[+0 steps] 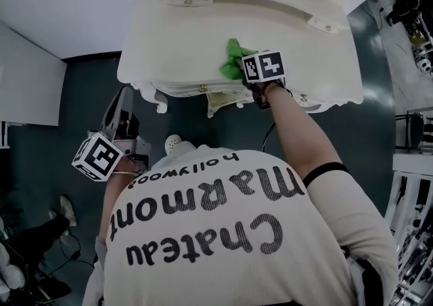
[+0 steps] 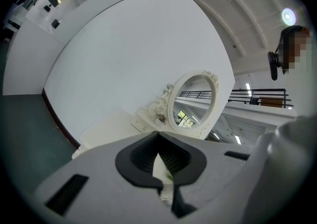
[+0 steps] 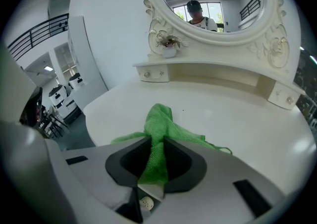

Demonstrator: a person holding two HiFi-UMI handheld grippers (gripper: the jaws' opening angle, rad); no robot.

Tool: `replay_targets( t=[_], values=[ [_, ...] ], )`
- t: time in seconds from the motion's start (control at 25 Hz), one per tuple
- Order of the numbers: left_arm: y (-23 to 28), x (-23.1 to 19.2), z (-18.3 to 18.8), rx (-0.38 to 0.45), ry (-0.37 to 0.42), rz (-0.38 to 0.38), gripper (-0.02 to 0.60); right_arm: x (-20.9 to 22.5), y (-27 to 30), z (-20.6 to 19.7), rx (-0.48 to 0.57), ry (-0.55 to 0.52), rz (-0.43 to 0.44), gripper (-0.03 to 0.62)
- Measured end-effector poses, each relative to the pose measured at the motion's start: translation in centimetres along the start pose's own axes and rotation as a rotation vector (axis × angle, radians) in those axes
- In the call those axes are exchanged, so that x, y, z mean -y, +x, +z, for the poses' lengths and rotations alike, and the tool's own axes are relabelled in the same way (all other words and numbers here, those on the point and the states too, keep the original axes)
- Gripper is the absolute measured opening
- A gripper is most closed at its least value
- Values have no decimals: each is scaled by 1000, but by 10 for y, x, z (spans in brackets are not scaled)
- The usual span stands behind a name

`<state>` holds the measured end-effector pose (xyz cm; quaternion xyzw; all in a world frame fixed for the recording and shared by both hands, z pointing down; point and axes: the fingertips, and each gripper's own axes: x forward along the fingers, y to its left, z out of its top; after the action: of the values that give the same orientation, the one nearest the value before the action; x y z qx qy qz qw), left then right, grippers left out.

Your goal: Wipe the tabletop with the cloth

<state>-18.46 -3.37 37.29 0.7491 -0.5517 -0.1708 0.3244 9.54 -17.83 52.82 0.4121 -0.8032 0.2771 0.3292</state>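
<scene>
1. Green cloth is bunched into a narrow ridge. Its long axis runs from the table's front edge toward the mirror, and thin flaps spread left and right on the cream tabletop.
2. The cloth lies at the front edge, right of centre in the head view. Its near end is pinched in the right gripper, whose jaws are closed on the fabric.
3. The left gripper has its jaws drawn together with nothing between them. It hangs low at the person's left side over the dark floor, well apart from the table, and is angled up toward the wall and mirror.
4. Writing: the shirt reads "Chateau Marmont hollywood", upside down in the head view.
5. Room: bare surface lies to both sides of the cloth and beyond it, up to the raised shelf with small drawers. The scalloped front edge sits just under the right gripper.
</scene>
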Motion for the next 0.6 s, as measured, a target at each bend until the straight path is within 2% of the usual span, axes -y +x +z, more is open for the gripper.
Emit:
replay_targets(
  t=[0.24,0.44,0.52,0.6],
  values=[
    [28,-7,18,-57,18,-67,8,4,-1,1,12,89,-37,91],
    [39,-29,50,-88,15,-111,8,3,-3,2,27,71,-129,92],
    [43,-43,61,-99,10,-116,8,6,-2,3,53,124,-168,94],
    [49,-56,70,-114,17,-119,8,8,-1,5,69,231,-188,95]
  ],
)
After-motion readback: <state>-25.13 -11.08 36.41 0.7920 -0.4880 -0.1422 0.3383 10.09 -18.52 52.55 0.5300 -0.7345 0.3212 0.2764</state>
